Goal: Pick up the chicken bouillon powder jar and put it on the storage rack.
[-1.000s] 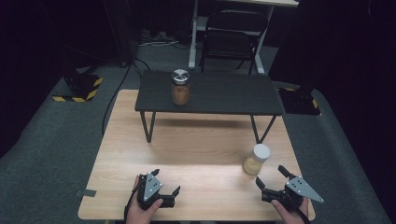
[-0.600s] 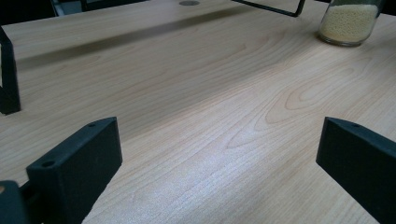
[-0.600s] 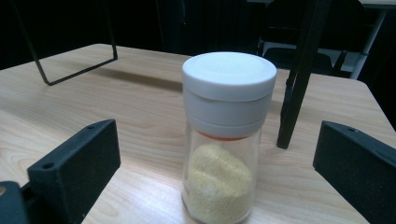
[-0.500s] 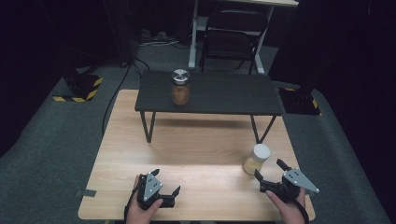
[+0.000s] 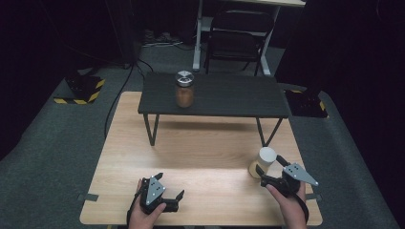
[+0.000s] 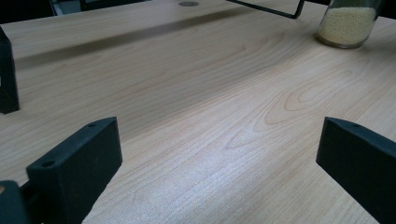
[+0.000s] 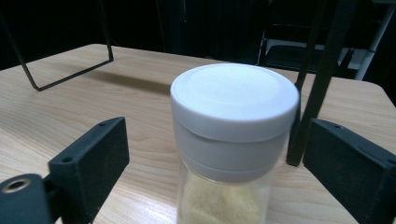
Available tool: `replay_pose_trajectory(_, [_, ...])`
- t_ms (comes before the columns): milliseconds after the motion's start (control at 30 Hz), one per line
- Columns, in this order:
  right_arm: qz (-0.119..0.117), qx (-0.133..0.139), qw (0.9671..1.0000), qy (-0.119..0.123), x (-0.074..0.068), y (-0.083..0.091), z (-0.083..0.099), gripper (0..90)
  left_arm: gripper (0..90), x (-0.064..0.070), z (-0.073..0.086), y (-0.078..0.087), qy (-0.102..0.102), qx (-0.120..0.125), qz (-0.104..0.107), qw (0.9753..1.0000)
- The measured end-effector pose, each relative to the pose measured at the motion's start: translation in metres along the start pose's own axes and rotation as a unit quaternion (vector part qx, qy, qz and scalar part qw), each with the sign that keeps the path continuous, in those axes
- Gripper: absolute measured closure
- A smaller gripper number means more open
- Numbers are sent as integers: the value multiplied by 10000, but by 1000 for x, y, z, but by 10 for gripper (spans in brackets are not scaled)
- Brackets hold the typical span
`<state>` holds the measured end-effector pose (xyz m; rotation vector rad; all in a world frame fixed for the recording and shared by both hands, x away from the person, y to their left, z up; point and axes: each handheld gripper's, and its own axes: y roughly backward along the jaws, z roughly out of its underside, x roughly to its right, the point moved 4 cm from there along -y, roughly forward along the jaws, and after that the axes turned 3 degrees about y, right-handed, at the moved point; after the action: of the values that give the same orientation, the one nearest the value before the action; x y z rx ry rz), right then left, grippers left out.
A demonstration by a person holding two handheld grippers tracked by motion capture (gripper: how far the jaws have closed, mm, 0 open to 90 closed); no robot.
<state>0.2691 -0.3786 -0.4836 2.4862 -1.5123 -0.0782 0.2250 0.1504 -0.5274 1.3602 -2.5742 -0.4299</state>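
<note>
At the near edge of a light wooden table [image 5: 200, 143], a person's right hand [image 5: 292, 202] angles the right gripper [image 5: 270, 167] forward and slightly inward toward a white-lidded jar [image 5: 264, 162] of pale yellow grains. Its jaws stand wide apart on either side of the jar, level with the lid and clasping nothing; in the right gripper view the jar [image 7: 233, 140] rises between them without contact. The left hand [image 5: 148, 214] rests low near the table's front edge, the left gripper [image 5: 168, 190] pointing right, its jaws also spread wide and empty. Two jars are in view: this one near the table's right side, and a silver-lidded jar [image 5: 184, 89] of brown contents standing on a small black raised table [image 5: 229, 98] behind.
</note>
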Motion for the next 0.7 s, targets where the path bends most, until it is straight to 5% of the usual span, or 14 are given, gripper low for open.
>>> replay_pose_trajectory(467, [25, 22, 9995, -315, 3, -13, 1, 298, 5, 1, -1, -1, -57, -30, -12, 10000])
replay_pose_trajectory(700, [93, -16, 9996, -251, 2, -14, 0, 332, 5, 2, -2, -2, -98, -83, -15, 9999])
